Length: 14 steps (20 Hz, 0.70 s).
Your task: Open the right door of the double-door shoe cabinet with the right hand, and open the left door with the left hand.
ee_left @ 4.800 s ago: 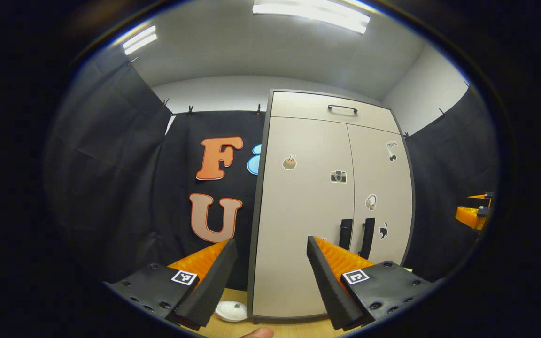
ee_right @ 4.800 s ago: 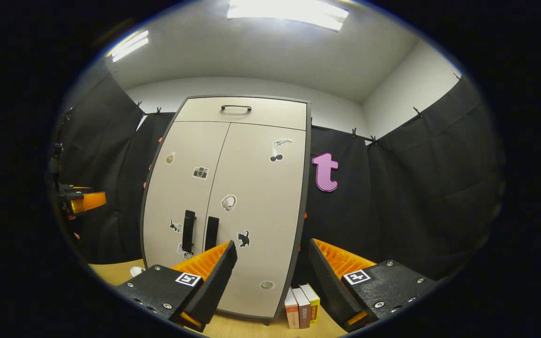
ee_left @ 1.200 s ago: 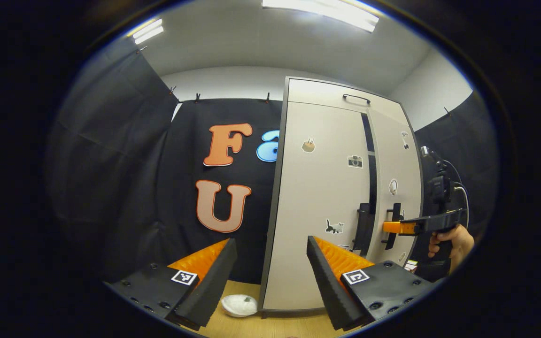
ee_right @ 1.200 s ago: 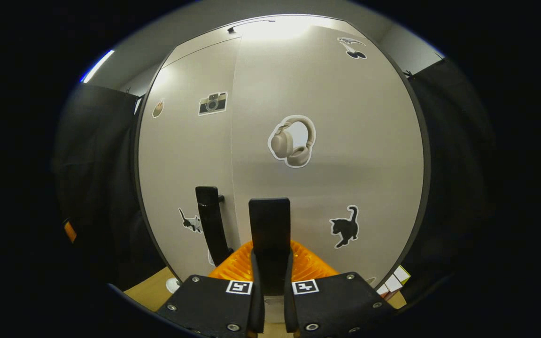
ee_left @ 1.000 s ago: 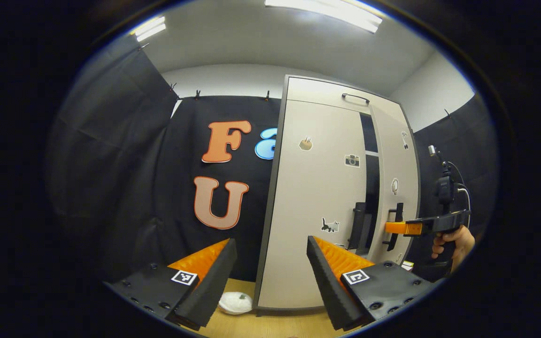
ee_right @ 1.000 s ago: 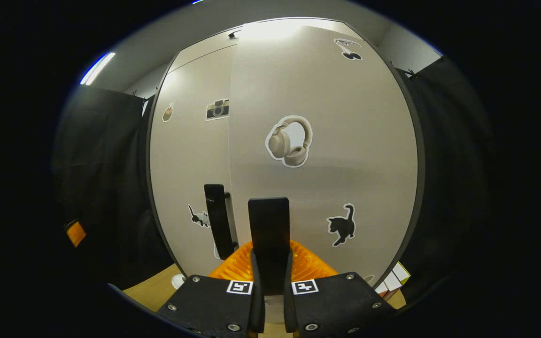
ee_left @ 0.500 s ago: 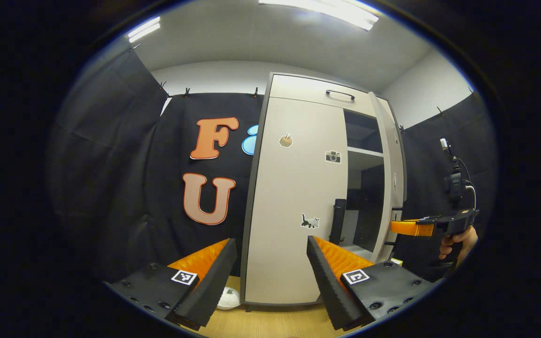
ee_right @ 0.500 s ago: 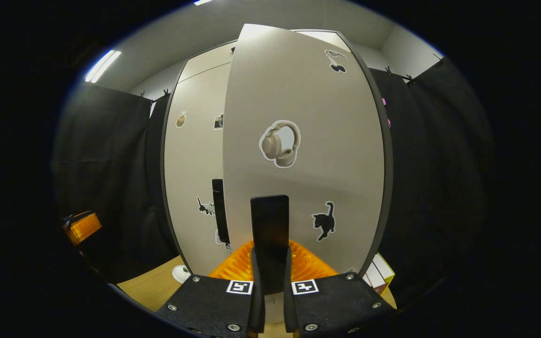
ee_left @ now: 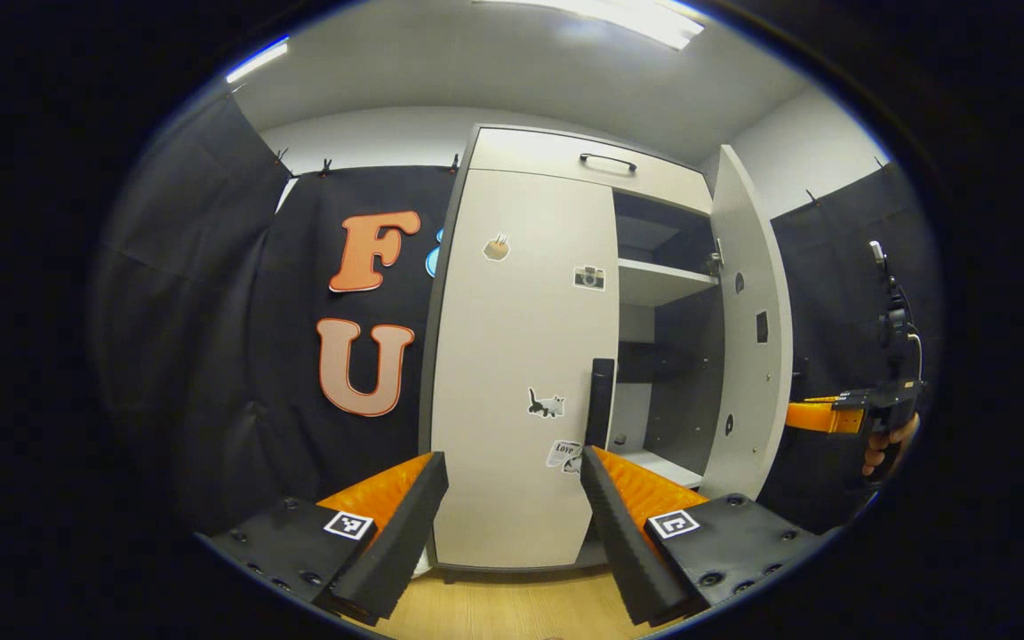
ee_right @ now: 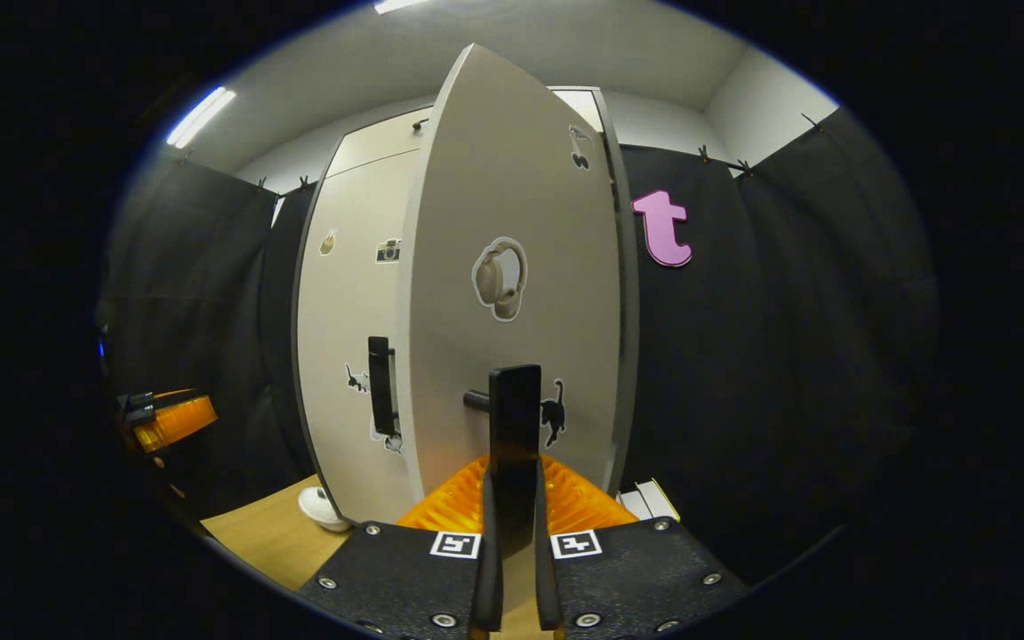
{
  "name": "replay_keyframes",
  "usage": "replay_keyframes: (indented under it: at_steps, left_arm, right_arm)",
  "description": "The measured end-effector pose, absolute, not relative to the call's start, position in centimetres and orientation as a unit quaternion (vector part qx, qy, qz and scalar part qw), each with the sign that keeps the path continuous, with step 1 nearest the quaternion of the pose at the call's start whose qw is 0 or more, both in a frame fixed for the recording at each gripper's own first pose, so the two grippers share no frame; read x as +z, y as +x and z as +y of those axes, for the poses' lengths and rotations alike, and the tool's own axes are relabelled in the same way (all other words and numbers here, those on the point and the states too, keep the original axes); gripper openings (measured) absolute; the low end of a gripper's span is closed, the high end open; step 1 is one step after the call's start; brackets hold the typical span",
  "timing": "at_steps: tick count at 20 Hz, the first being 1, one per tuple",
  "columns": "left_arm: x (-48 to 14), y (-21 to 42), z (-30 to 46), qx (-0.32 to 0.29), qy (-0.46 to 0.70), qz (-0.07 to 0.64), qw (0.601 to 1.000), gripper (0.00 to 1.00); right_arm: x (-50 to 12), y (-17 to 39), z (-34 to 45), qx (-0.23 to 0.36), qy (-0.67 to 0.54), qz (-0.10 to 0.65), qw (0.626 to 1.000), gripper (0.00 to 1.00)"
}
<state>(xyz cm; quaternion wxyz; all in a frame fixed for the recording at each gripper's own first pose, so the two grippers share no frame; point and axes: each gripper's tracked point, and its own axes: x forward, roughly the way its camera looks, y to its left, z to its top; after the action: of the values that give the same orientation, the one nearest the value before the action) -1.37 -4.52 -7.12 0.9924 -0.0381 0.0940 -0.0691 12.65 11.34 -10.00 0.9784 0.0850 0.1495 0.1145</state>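
Observation:
The beige shoe cabinet [ee_left: 556, 160] stands ahead in the left gripper view. Its left door [ee_left: 521, 356] is closed, with a black vertical handle [ee_left: 601, 404] at its right edge. My left gripper [ee_left: 512, 458] is open and empty, short of that door. The right door [ee_left: 748, 329] is swung wide open, showing its inner face and the shelves [ee_left: 663, 280]. In the right gripper view, my right gripper [ee_right: 512, 480] is shut on the right door's black handle [ee_right: 514, 418]. The right door's outer face [ee_right: 512, 267] angles toward me. A hand [ee_left: 890, 444] holds the right gripper [ee_left: 796, 415] beyond the open door.
A white round object [ee_right: 321, 507] lies on the wooden floor [ee_left: 494, 609] by the cabinet's left foot. Small boxes [ee_right: 650, 498] stand at its right foot. Black cloth walls close in on both sides. The left gripper [ee_right: 170, 418] sits far left in the right gripper view.
The right gripper has pulled the right door from slightly ajar to wide open, still clamped on its handle. The left gripper has drifted so the left door's handle sits nearer its fingers.

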Motion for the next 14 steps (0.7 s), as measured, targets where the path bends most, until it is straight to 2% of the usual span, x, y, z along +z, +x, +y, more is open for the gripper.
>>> replay_keyframes:
  at_steps: [9,13,14]
  left_arm:
    - [-9.2,0.4,-9.6,-0.107,-0.049,0.11,0.987,0.97]
    - [-9.3,1.1,-11.0,-0.11,-0.048,0.11,0.987,0.98]
    - [-9.3,1.3,-11.6,-0.113,-0.049,0.111,0.986,0.96]
  right_arm:
    - [-10.8,12.7,8.0,0.086,0.076,0.136,0.984,0.14]
    - [-11.4,13.0,5.4,0.046,0.064,0.134,0.988,0.13]
    - [-11.3,12.8,5.0,0.043,0.069,0.134,0.988,0.08]
